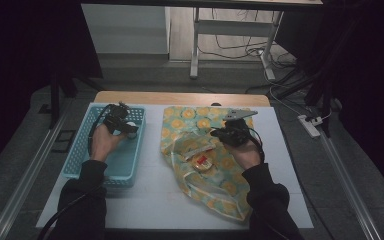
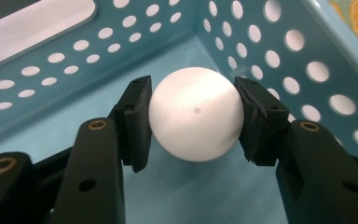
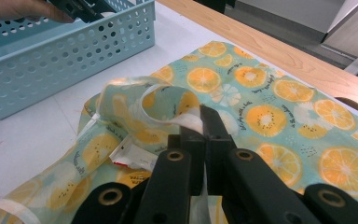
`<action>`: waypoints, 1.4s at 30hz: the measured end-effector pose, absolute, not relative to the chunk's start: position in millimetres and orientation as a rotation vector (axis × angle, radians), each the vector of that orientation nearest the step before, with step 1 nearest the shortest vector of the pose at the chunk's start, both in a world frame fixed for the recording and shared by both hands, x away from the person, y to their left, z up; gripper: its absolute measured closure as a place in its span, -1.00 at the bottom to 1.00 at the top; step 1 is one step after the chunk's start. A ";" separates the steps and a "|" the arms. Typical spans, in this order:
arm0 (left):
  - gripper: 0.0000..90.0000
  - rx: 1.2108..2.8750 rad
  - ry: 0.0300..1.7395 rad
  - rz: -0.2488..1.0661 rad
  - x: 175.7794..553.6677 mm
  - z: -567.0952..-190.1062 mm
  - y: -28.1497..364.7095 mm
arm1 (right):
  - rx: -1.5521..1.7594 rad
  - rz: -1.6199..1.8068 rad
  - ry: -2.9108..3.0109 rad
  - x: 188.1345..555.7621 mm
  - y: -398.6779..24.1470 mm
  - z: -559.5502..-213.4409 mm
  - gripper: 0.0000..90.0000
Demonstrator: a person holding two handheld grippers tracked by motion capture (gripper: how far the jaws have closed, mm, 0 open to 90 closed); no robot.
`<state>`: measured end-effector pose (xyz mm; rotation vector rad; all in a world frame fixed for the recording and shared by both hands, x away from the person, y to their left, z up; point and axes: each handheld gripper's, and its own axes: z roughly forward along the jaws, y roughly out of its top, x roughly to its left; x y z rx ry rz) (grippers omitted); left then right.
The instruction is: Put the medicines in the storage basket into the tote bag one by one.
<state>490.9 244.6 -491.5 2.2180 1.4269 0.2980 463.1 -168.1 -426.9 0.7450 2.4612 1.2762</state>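
White ball [image 2: 196, 113] being pinched by left gripper [image 2: 196, 116] jaws inside blue basket [image 1: 92, 170], table's 9 o'clock side. Fruit-print bag [image 3: 261, 102] handle being clamped in closed right gripper [image 3: 204, 126] jaws, table centre, 3 o'clock from basket.

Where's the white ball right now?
The white ball sits inside the blue basket at the table's left, near its far right corner, between the pads of the left tongs.
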 end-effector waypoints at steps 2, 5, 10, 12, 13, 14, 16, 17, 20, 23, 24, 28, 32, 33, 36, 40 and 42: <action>0.12 2.202 1.420 0.293 489.8 -487.3 245.8 | 0.746 1.280 2.461 463.2 -168.4 -426.8 1.00; 0.12 2.183 1.407 0.290 487.6 -478.5 246.6 | 0.746 1.283 2.461 463.1 -168.6 -426.5 1.00; 0.12 2.187 1.363 0.311 482.6 -462.1 243.7 | 0.744 1.289 2.464 462.6 -168.1 -426.3 1.00; 0.12 2.187 1.346 0.316 480.1 -456.3 242.8 | 0.743 1.290 2.465 462.5 -168.0 -426.3 1.00; 0.12 2.184 1.341 0.318 478.9 -453.7 242.3 | 0.743 1.290 2.466 462.5 -167.9 -426.3 1.00; 0.12 2.185 1.334 0.318 477.9 -451.2 242.1 | 0.743 1.291 2.464 462.4 -167.8 -426.4 1.00; 0.12 2.185 1.322 0.324 475.3 -446.2 241.4 | 0.743 1.291 2.464 462.3 -167.8 -426.3 1.00; 0.12 2.182 1.316 0.322 473.9 -443.7 241.1 | 0.743 1.291 2.464 462.3 -167.9 -426.2 1.00; 0.12 2.171 1.288 0.333 467.9 -436.3 238.4 | 0.744 1.292 2.463 462.4 -168.1 -426.1 1.00; 0.12 2.172 1.254 0.341 461.5 -430.0 233.8 | 0.747 1.291 2.458 462.3 -168.3 -425.6 1.00; 0.12 2.181 1.249 0.349 459.5 -428.3 231.8 | 0.748 1.291 2.458 462.3 -168.4 -425.4 1.00; 0.12 2.173 1.217 0.335 453.2 -422.2 229.0 | 0.745 1.294 2.455 462.0 -168.1 -425.2 1.00; 0.12 2.178 1.195 0.332 449.2 -416.7 225.5 | 0.744 1.291 2.460 461.8 -167.4 -425.7 1.00; 0.12 2.179 1.190 0.331 448.3 -415.3 224.4 | 0.744 1.289 2.459 461.8 -167.3 -425.8 1.00; 0.12 2.182 1.173 0.324 445.8 -411.6 221.0 | 0.744 1.291 2.460 462.0 -167.5 -425.7 1.00; 0.12 2.188 1.135 0.313 440.6 -406.9 211.9 | 0.744 1.291 2.460 462.1 -167.8 -425.7 1.00; 0.12 2.201 1.113 0.314 438.3 -405.7 206.2 | 0.743 1.289 2.460 461.8 -167.6 -425.6 1.00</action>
